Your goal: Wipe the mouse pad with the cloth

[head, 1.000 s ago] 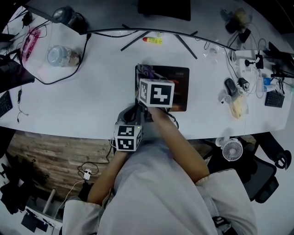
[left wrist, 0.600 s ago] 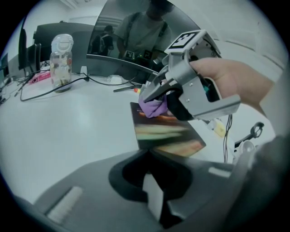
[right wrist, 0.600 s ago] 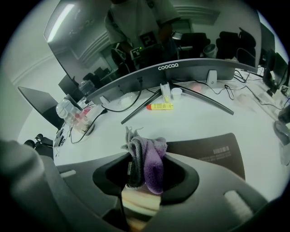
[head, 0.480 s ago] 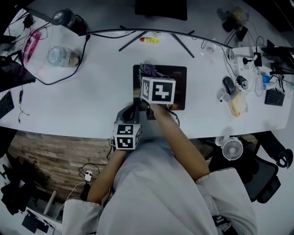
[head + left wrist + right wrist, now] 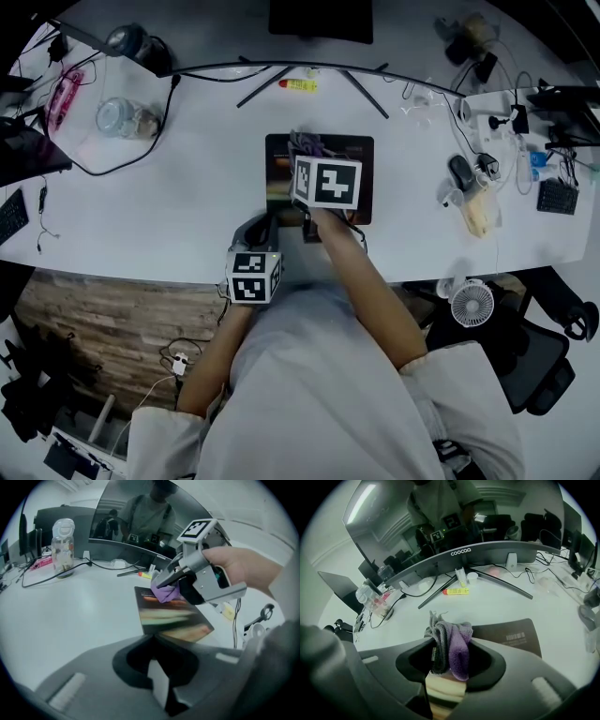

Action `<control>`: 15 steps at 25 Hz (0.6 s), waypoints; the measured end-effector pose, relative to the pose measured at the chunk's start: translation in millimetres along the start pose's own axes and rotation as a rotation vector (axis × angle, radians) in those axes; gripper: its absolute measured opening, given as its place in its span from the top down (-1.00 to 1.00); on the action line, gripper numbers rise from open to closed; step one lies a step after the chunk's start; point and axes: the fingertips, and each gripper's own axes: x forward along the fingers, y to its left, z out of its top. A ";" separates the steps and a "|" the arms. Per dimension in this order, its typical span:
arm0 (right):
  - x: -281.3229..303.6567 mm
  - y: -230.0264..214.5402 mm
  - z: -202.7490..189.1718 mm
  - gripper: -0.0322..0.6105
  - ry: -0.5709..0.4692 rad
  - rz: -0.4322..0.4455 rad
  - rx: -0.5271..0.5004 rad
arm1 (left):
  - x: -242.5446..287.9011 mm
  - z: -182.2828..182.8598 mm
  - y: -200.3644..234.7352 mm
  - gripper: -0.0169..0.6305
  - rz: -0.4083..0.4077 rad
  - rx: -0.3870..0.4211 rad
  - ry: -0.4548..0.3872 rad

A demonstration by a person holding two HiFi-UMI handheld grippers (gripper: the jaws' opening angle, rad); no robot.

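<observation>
— Where do we have the cloth (image 5: 458,644)?
— It is pinched between the jaws of our right gripper (image 5: 449,660), a bunched wad, purple on one side and grey on the other. It sticks out past the jaw tips.
— And the mouse pad (image 5: 168,616)?
— It lies flat on the white bench (image 5: 187,187), a dark rectangle right in front of us, below the foot of the curved monitor (image 5: 464,555). We press the cloth down on its far left part, near the corner.
— What do we do with the other one?
— Our left gripper (image 5: 152,639) sits low at the near edge of the bench, just short of the pad's near left corner. Its jaws are together with nothing between them. We cannot tell whether they touch the pad.
— Anything else close by?
— A yellow tube (image 5: 456,591) lies beyond the pad under the monitor, and a clear jar (image 5: 63,545) stands well off to the left.
</observation>
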 end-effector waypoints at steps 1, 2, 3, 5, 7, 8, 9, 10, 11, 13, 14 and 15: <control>-0.7 -2.1 0.1 0.38 0.000 -0.003 -0.001 | 0.0 0.2 0.1 0.95 0.002 0.001 0.000; -1.5 -4.1 0.1 0.37 -0.001 -0.006 -0.003 | -0.2 0.4 0.1 0.95 0.006 0.003 -0.001; -2.3 -6.0 -0.1 0.37 -0.001 -0.008 -0.004 | -0.3 0.4 0.1 0.95 0.011 0.007 -0.003; -3.4 -9.6 -0.8 0.36 -0.004 -0.012 -0.004 | -0.3 0.1 0.0 0.95 0.017 0.014 -0.006; -4.4 -13.0 -1.5 0.36 -0.004 -0.014 -0.003 | -0.3 -0.3 -0.5 0.95 0.014 0.014 -0.006; -4.9 -14.5 -1.6 0.36 -0.003 -0.014 -0.002 | -0.5 -0.3 -0.7 0.95 0.013 0.013 -0.006; -5.3 -16.0 -1.7 0.36 -0.003 -0.013 -0.001 | -0.5 -0.1 -0.8 0.95 0.012 0.012 -0.007; -5.7 -17.6 -1.6 0.35 -0.003 -0.013 -0.001 | -0.5 0.0 -1.0 0.95 0.013 0.013 -0.008; -6.1 -19.1 -1.7 0.35 -0.003 -0.012 -0.001 | -0.5 0.1 -1.2 0.95 0.016 0.015 -0.010; -6.9 -22.0 -2.1 0.35 -0.003 -0.011 -0.004 | -0.6 0.1 -1.7 0.95 0.021 0.019 -0.014; -7.3 -23.6 -2.4 0.35 -0.003 -0.011 -0.004 | -0.7 -0.2 -1.8 0.95 0.024 0.021 -0.015; -7.8 -25.6 -2.6 0.35 -0.003 -0.012 -0.003 | -0.7 -0.8 -1.8 0.95 0.027 0.024 -0.015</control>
